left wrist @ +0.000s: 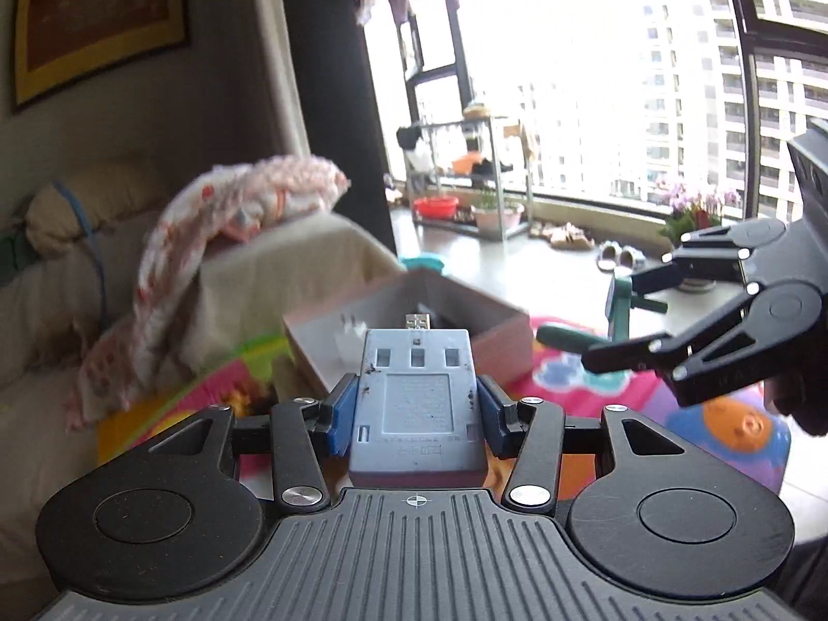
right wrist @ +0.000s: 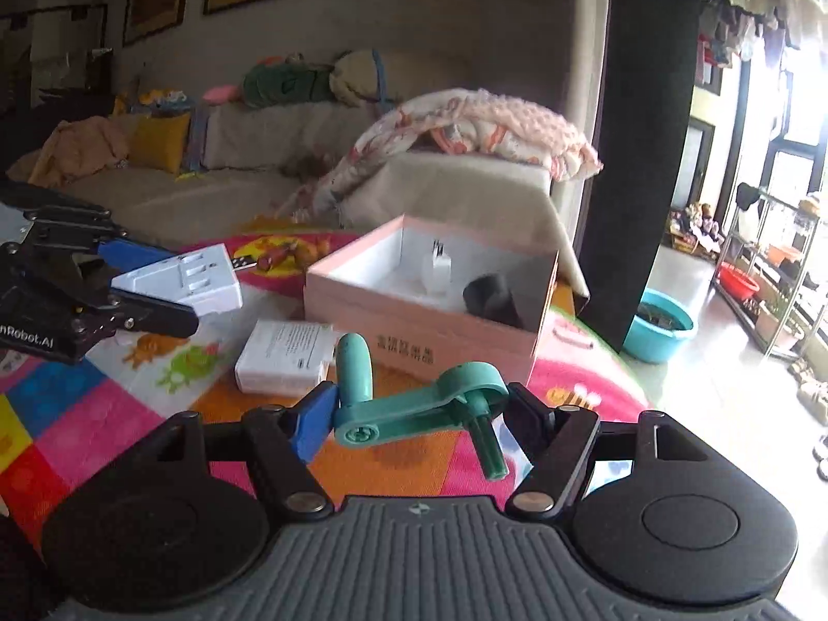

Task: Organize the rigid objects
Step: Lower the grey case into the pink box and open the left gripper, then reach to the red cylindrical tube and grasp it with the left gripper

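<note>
Pink cardboard box [right wrist: 429,321] sits open on the colourful play mat [right wrist: 103,414], w/ the sofa [right wrist: 259,176] behind it. Inside: a white plug adapter [right wrist: 437,271] standing upright near the back wall, prongs up, and a black object [right wrist: 491,300] on the right side against the inner wall; can't tell what the black thing is. Rest of the box floor is bare white.

Left gripper [left wrist: 416,409] is clenched on a white power strip adapter [left wrist: 418,393], blue pads pressing both its long sides, USB plug at the far end pointing toward the box. It's held off the mat, in front of the box, not in it.

Right gripper [right wrist: 419,414] is grasping a teal crank handle [right wrist: 414,409], held crosswise betw. the pads, knob sticking up at left, short shaft angling down at right. Also clear of the mat, just in front of the box.

White charger brick [right wrist: 284,359] lies flat on the mat, just beside the box's front left corner, outside it.

Teal basin [right wrist: 660,328] on the floor to the right, well apart from the box; contents dark, unclear.
</note>
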Tool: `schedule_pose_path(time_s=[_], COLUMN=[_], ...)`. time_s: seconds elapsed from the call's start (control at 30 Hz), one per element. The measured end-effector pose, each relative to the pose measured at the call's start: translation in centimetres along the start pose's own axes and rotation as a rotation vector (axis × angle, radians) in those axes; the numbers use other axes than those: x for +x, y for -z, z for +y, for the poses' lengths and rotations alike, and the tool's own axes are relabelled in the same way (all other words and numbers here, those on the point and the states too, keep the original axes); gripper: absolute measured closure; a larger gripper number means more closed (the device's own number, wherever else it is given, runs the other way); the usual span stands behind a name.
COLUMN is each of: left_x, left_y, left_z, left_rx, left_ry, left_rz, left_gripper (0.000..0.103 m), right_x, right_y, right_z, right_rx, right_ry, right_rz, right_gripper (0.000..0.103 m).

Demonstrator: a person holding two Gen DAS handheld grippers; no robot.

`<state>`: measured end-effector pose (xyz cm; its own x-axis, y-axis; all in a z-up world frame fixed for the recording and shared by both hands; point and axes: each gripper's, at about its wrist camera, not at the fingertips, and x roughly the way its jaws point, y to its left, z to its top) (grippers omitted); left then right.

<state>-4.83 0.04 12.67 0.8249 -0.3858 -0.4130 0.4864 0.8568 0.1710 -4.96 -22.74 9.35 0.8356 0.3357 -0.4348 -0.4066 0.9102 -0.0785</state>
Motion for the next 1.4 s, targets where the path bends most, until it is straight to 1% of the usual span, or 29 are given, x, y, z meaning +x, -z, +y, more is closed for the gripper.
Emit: schedule_pose_path(time_s=[0.07, 0.1, 0.17, 0.27, 0.33, 0.4, 0.43, 0.47, 0.53, 0.57, 0.6, 0.67, 0.8, 0.87, 0.93, 1.03, 1.1, 1.13, 1.2, 1.33, 1.4], left_x=[0.8, 1.4, 3.4, 7.2, 9.7, 12.7, 14.1, 15.4, 16.6, 16.7, 16.6, 15.7, 13.1, 12.0, 11.6, 11.3, 11.0, 10.9, 10.8, 11.8, 13.1], left_y=[-2.9, -4.1, -6.2, -8.4, -9.1, -9.1, -8.8, -8.4, -7.0, -6.1, -5.2, -3.1, 1.7, 4.3, 6.2, 8.3, 9.1, 9.2, 9.2, 8.1, 7.1], left_z=[1.0, 1.6, 3.0, 5.2, 6.6, 8.0, 8.4, 8.8, 8.9, 9.0, 9.1, 9.8, 11.0, 11.8, 13.0, 15.2, 15.7, 15.7, 15.4, 15.1, 15.1], left_rx=[-0.015, -0.033, -0.091, -0.205, -0.285, -0.359, -0.381, -0.389, -0.362, -0.351, -0.354, -0.391, -0.444, -0.474, -0.518, -0.627, -0.654, -0.65, -0.639, -0.632, -0.624], left_ry=[0.007, 0.011, 0.034, 0.09, 0.11, 0.154, 0.164, 0.157, 0.108, 0.085, 0.084, 0.102, 0.077, 0.033, -0.034, -0.086, -0.096, -0.096, -0.106, -0.1, -0.079], left_rz=[-0.076, -0.101, -0.12, -0.111, -0.104, -0.066, -0.038, -0.014, -0.005, -0.008, -0.012, -0.017, -0.01, 0.0, 0.014, 0.051, 0.066, 0.068, 0.065, 0.053, 0.073], left_gripper=[0.05, 0.05, 0.05, 0.05, 0.05, 0.05, 0.05, 0.05, 0.052, 0.052, 0.052, 0.052, 0.052, 0.052, 0.052, 0.052, 0.052, 0.052, 0.052, 0.052, 0.052], right_x=[0.0, 0.2, 1.2, 3.6, 5.6, 8.0, 9.1, 10.1, 12.2, 12.8, 13.0, 13.0, 11.8, 11.4, 11.2, 11.3, 11.6, 11.7, 11.7, 11.8, 11.8], right_y=[-2.0, -2.8, -4.6, -6.8, -7.8, -8.4, -8.4, -8.3, -7.9, -7.5, -6.8, -5.1, -1.3, 0.4, 1.7, 3.3, 4.1, 4.4, 4.4, 4.5, 4.5], right_z=[-0.4, -0.6, -1.1, -1.9, -2.2, -2.1, -2.1, -2.1, -2.2, -2.3, -2.6, -3.0, -2.5, -2.2, -1.9, -1.4, -1.5, -1.6, -2.0, -2.0, -1.8], right_rx=[-0.001, 0.0, 0.016, 0.058, 0.07, 0.061, 0.055, 0.054, 0.072, 0.091, 0.12, 0.168, 0.167, 0.172, 0.184, 0.204, 0.237, 0.256, 0.278, 0.287, 0.278], right_ry=[0.026, 0.037, 0.057, 0.065, 0.059, 0.051, 0.034, 0.015, 0.019, 0.017, 0.002, -0.022, -0.022, -0.027, -0.036, -0.021, -0.017, -0.012, -0.005, 0.004, 0.01], right_rz=[-0.061, -0.088, -0.125, -0.131, -0.129, -0.121, -0.124, -0.12, -0.058, -0.031, -0.011, 0.019, 0.084, 0.121, 0.159, 0.185, 0.201, 0.213, 0.205, 0.21, 0.207], right_gripper=[0.033, 0.032, 0.032, 0.032, 0.032, 0.032, 0.032, 0.032, 0.026, 0.026, 0.026, 0.026, 0.026, 0.026, 0.026, 0.026, 0.026, 0.026, 0.026, 0.025, 0.025])
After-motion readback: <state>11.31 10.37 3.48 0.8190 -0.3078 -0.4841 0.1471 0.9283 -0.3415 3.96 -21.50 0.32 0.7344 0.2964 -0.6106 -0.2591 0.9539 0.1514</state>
